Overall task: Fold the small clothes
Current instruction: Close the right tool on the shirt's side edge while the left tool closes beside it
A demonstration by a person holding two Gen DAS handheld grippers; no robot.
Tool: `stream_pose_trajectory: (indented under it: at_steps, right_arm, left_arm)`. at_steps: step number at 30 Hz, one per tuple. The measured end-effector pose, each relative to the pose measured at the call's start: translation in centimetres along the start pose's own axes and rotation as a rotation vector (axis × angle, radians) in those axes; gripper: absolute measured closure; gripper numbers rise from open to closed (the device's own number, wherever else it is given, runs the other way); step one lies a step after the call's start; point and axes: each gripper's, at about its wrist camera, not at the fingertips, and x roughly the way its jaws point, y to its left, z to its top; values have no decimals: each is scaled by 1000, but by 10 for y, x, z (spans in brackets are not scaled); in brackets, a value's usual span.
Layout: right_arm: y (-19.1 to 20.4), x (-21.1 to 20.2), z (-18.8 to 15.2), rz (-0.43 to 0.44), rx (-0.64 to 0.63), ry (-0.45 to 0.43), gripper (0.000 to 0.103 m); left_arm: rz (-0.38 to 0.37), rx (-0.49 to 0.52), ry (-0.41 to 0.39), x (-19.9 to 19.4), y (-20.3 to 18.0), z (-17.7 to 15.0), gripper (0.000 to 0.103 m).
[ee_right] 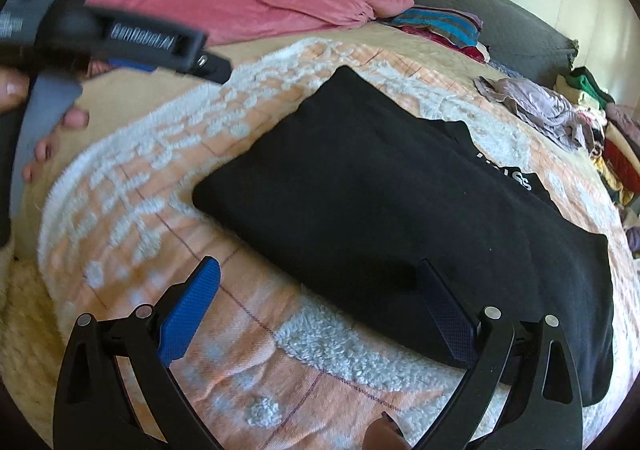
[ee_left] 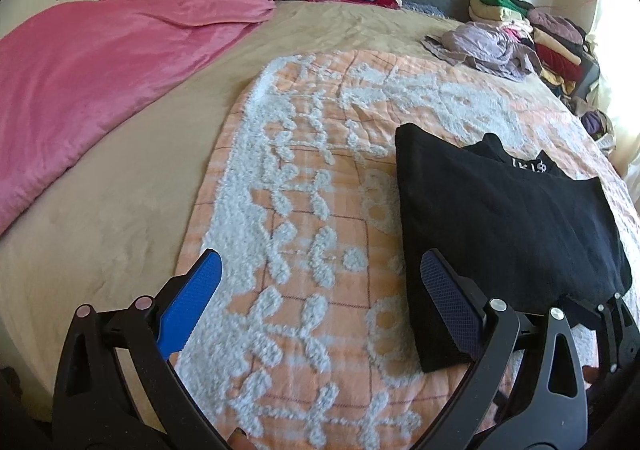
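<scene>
A: Where is the black shirt (ee_left: 500,218)?

B: Folded flat on the orange-and-white blanket (ee_left: 304,186). From the left tongs (ee_left: 320,298) it lies toward two o'clock, its near edge just beside the right-hand pad.

A: And the right tongs (ee_right: 320,302)?

B: It spreads from twelve to three o'clock, its near edge behind the right-hand pad.

A: Gripping anything?

B: No. Both stand spread wide, holding nothing. A clothes pile (ee_left: 532,34) sits far off at one o'clock.
</scene>
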Motion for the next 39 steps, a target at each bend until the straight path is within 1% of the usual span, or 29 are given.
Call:
stream_pose_trajectory:
  at_steps: [4,8,10,15,17,22,25,27,28,29,30,31,33,34,35,38,39]
  right_arm:
    - [4,11,-2,-24,-38,12,5]
    - [6,16,1,-36,-77,6,5]
    - [8,20,5,-57,-111,2,5]
    - [14,30,14,-97,-170,-9,5]
    - [16,37,19,-129,-196,-9,5]
    - [18,48,29,-184,-232,-26,5]
    - [14,51,34,-210,-216,-48,7]
    - [11,46,36,-212,-203,-77,28]
    - [11,43,37,-201,-203,-95,31]
    - [9,38,37,-194,-202,-121,38]
    - [9,35,37,-187,-201,-137,48]
    - [9,32,37,-179,-197,-146,53]
    - [7,26,36,-146,-186,-166,74]
    - [6,25,35,-137,-182,-174,78]
    - [4,23,35,-131,-178,-181,86]
    - [1,15,34,-105,-151,-193,90]
    - [-4,13,34,-94,-133,-200,92]
  left_arm:
    - [0,20,15,10,-8,5,10]
    - [-4,33,29,20,-14,11,10]
    - [-6,38,37,25,-16,16,10]
    - [-20,24,53,36,-16,26,10]
    - [-26,15,61,41,-16,29,10]
    - [-38,4,80,49,-16,33,10]
    - [-44,7,93,53,-17,35,10]
    - [-45,8,100,56,-19,36,10]
    - [-47,7,102,57,-19,37,10]
    - [-50,7,105,58,-20,38,10]
    - [-51,7,106,58,-21,38,10]
    - [-54,4,108,59,-22,40,10]
    - [-68,-2,112,61,-24,43,10]
    - [-77,-6,115,62,-25,45,10]
    - [-86,-8,117,63,-26,46,10]
    - [-122,-24,132,67,-32,51,10]
    - [-156,-42,145,69,-34,54,10]
